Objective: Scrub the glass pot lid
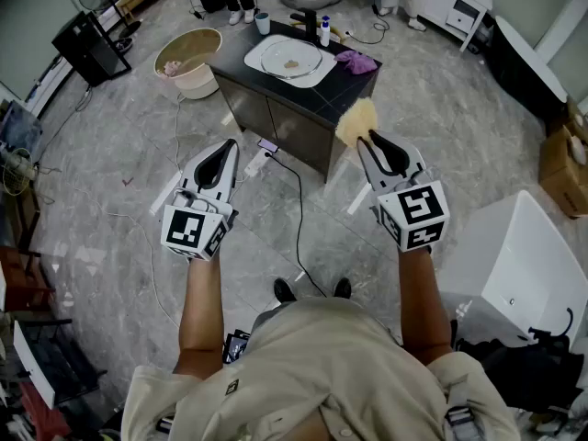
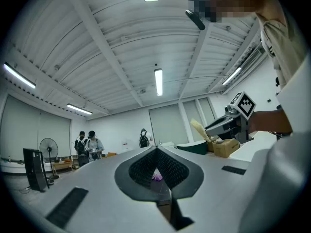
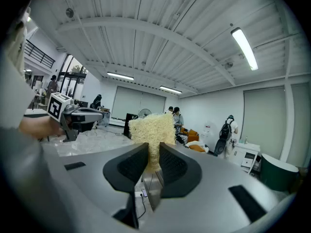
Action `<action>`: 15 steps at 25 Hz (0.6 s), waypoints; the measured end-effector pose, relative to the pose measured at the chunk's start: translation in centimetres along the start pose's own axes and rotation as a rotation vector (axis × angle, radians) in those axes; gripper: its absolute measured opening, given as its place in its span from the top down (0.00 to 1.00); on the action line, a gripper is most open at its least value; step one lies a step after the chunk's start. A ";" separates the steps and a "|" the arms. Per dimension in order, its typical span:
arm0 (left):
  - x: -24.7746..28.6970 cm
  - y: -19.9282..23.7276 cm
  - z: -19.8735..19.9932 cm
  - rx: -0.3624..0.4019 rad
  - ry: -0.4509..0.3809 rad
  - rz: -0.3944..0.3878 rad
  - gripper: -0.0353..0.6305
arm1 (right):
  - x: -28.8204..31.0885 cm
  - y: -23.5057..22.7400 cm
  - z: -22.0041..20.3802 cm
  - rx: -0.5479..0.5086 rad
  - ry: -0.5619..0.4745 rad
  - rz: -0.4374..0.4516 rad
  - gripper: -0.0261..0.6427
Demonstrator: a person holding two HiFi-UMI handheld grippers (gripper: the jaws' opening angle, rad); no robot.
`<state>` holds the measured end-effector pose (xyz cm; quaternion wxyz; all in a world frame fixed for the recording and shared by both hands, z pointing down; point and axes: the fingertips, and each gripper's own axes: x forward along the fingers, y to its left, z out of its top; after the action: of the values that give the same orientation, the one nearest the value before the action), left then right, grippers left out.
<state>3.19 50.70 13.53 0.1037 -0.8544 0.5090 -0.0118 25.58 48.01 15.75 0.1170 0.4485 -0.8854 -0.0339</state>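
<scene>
Scrubbing had not started. The glass lid (image 1: 280, 55) lay flat on a white tray (image 1: 318, 77) on the dark worktop (image 1: 345, 88) at 12 o'clock from the person, well apart from both tools. A purple cloth (image 1: 356, 61) sat at 3 o'clock of the tray, and a cup (image 1: 263, 23) and a bottle (image 1: 324, 30) stood at the worktop's far edge.

The right tongs (image 3: 153, 148) were clenched on the lower end of a pale yellow scrubbing pad (image 3: 151, 130), most of which stood up free beyond the tips. The left tongs (image 2: 156, 150) were clenched on nothing, tips pressed together. Both were held at waist height over bare floor.

Several things looked likely to go wrong. The pad was pinched only at one end, so pressing it hard against the glass could fold it over or work it out of the grip. The lid rested loose on the smooth tray with nothing holding it. A one-sided scrub could send it sliding, or shove tray and lid toward the worktop's edge and the stone floor. The left tongs would probably need to open and steady the rim or the knob first. A black cable (image 1: 299, 211) ran across the floor from the worktop toward the person's feet, and a step forward could snag it.
</scene>
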 end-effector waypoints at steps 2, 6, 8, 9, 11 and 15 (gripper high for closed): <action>-0.1 0.1 0.0 -0.001 -0.002 -0.001 0.93 | 0.0 0.2 0.0 0.000 -0.001 -0.001 0.84; -0.4 0.3 -0.1 -0.002 -0.001 -0.004 0.93 | 0.2 0.6 0.1 -0.004 0.000 -0.002 0.84; -0.5 0.6 -0.3 -0.006 0.002 -0.002 0.93 | 0.4 0.8 0.1 -0.004 0.002 -0.004 0.84; -0.5 0.8 -0.3 -0.008 0.004 0.000 0.93 | 0.5 0.9 0.1 -0.003 0.004 -0.006 0.84; -0.6 1.2 -0.4 -0.009 0.003 -0.001 0.93 | 0.8 1.2 0.1 -0.002 0.006 -0.009 0.84; -1.1 2.3 -1.0 -0.009 -0.002 -0.013 0.93 | 1.7 2.2 0.2 0.015 0.010 -0.004 0.84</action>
<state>0.59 50.41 14.20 0.1004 -0.8582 0.5033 -0.0093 22.80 47.98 16.25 0.1180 0.4513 -0.8842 -0.0251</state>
